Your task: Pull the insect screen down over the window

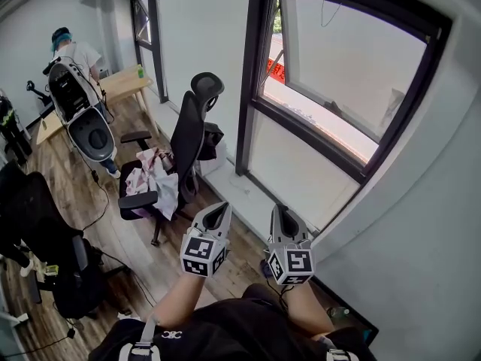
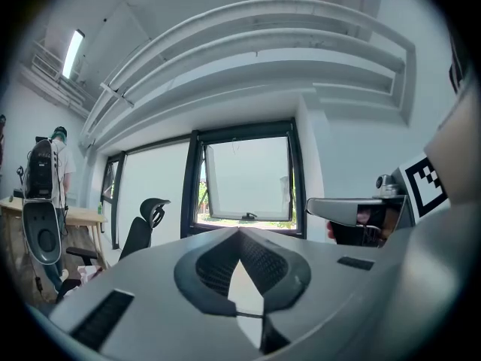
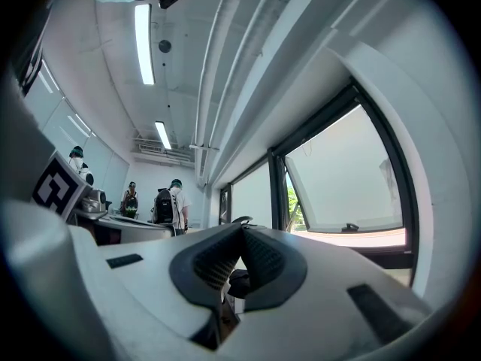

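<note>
Left gripper [image 1: 219, 208]: jaws together, nothing between them. Right gripper [image 1: 282, 210]: same, pads meeting and empty. The two sit side by side, apart from each other, below the window [image 1: 340, 77] and short of its sill, tips pointing up at it, touching nothing. The cubes on both carry black-and-white square markers only, no text I can read. The window has a dark frame, and its sash is swung open with a handle [image 2: 248, 216] at the lower edge. A thin cord [image 1: 325, 12] hangs from the top of the frame. I can't pick out the insect screen itself in any view, and the glass area shows uncovered. Red lettering [image 1: 275, 69] shows outside through the window's left gap, too small to read. Left of the window stands a black office chair [image 1: 188, 134] with crumpled cloth [image 1: 154, 177] on its seat. Further left of the window there is a wooden table [image 1: 124, 85] and a person in a white shirt [image 1: 75, 51].
</note>
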